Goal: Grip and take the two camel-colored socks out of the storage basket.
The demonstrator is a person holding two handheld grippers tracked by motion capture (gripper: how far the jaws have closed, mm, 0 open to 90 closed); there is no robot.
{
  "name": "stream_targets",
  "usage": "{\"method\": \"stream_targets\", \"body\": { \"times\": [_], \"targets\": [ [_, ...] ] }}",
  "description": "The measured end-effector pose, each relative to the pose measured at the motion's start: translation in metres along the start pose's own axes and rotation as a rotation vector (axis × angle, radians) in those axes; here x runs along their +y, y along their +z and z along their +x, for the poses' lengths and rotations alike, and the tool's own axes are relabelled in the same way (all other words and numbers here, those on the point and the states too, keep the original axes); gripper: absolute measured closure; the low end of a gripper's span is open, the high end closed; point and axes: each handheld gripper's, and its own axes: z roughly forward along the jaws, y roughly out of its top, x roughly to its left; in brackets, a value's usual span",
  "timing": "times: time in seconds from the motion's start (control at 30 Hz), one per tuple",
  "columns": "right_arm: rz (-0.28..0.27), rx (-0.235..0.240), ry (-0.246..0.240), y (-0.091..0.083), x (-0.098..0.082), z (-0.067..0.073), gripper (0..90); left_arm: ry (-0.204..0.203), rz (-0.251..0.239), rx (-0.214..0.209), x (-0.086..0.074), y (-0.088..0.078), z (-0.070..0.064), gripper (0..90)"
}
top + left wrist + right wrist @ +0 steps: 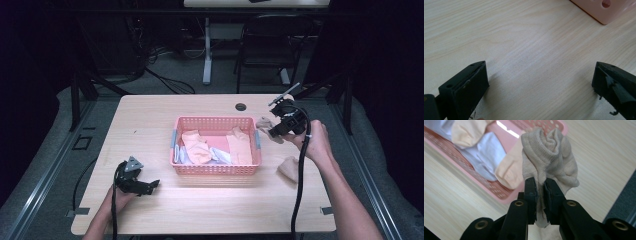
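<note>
Right now the right hand-held gripper (540,195) pinches a beige sock (549,157) just beside the pink basket (216,169)'s right end. Thin bite; it could slip onto the desk (150,120). Left hand-held gripper (539,85) rests wide, empty.

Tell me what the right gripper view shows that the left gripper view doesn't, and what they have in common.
The right gripper view has the right gripper shut on a bunched beige sock, with peach and white socks lying inside the pink basket behind it, plus a strip of grey floor at the right edge.

The left gripper view has the left gripper low over bare wood, its jaws wide apart with nothing between them.

Both show the light wooden table and part of the pink basket, of which the left gripper view catches just a corner.
</note>
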Motion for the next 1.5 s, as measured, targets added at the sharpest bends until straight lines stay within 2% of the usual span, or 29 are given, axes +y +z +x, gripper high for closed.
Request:
{"method": "stream_targets", "body": {
  "times": [0.1, 0.17, 0.23, 0.33, 0.37, 0.53, 0.57, 0.67, 0.7, 0.77, 0.8, 0.83, 1.0, 1.1, 1.17, 1.4, 1.5],
  "targets": [
    [0.057, -0.008, 0.016, 0.003, -0.007, -0.01, 81.1, 0.001, 0.0, 0.001, 0.0, 0.0, 0.0, 0.3],
    [0.067, -0.012, 0.022, 0.005, -0.009, -0.012, 81.1, 0.002, 0.001, 0.001, 0.0, 0.0, 0.0, 0.3],
    [0.112, -0.013, 0.026, 0.011, -0.014, -0.019, 81.1, 0.001, 0.001, 0.001, 0.0, 0.0, 0.0, 0.3],
    [0.124, -0.018, 0.041, 0.016, -0.017, -0.022, 81.1, 0.004, 0.001, 0.001, 0.0, 0.0, 0.0, 0.3],
    [0.149, -0.025, 0.046, 0.022, -0.019, -0.027, 81.1, 0.002, 0.001, 0.001, 0.0, 0.0, 0.0, 0.3],
    [0.177, -0.024, 0.071, 0.034, -0.025, -0.035, 81.0, 0.0, 0.0, 0.001, 0.0, 0.0, 0.0, 0.3],
    [0.2, -0.021, 0.076, 0.04, -0.027, -0.037, 81.0, 0.001, 0.0, 0.001, 0.0, 0.0, 0.0, 0.3],
    [0.201, -0.016, 0.087, 0.048, -0.029, -0.039, 81.0, 0.0, 0.0, 0.001, 0.0, 0.0, 0.0, 0.3],
    [0.225, -0.015, 0.088, 0.054, -0.03, -0.04, 81.0, 0.0, 0.0, 0.001, 0.0, 0.0, 0.0, 0.3],
    [0.228, -0.008, 0.096, 0.058, -0.031, -0.041, 81.0, 0.0, 0.0, 0.001, 0.0, 0.0, 0.0, 0.3],
    [0.247, -0.01, 0.083, 0.06, -0.031, -0.042, 80.9, 0.0, 0.0, 0.001, 0.0, 0.0, 0.0, 0.3],
    [0.246, -0.009, 0.099, 0.066, -0.033, -0.042, 80.9, 0.002, 0.001, 0.001, 0.0, 0.0, 0.0, 0.3],
    [0.274, -0.004, 0.094, 0.076, -0.034, -0.044, 80.8, 0.0, 0.0, 0.002, 0.0, 0.0, 0.0, 0.3],
    [0.28, 0.014, 0.117, 0.086, -0.036, -0.045, 80.7, -0.001, 0.0, 0.001, 0.0, 0.0, 0.0, 0.3],
    [0.275, 0.01, 0.117, 0.088, -0.037, -0.045, 80.6, 0.0, 0.0, 0.001, 0.0, 0.0, 0.0, 0.3],
    [0.318, 0.019, 0.121, 0.108, -0.041, -0.046, 80.3, 0.001, 0.001, 0.001, 0.0, 0.0, 0.0, 0.3],
    [0.34, 0.007, 0.114, 0.118, -0.041, -0.045, 80.2, 0.0, -0.001, 0.001, 0.0, 0.0, 0.0, 0.3]
  ]
}}
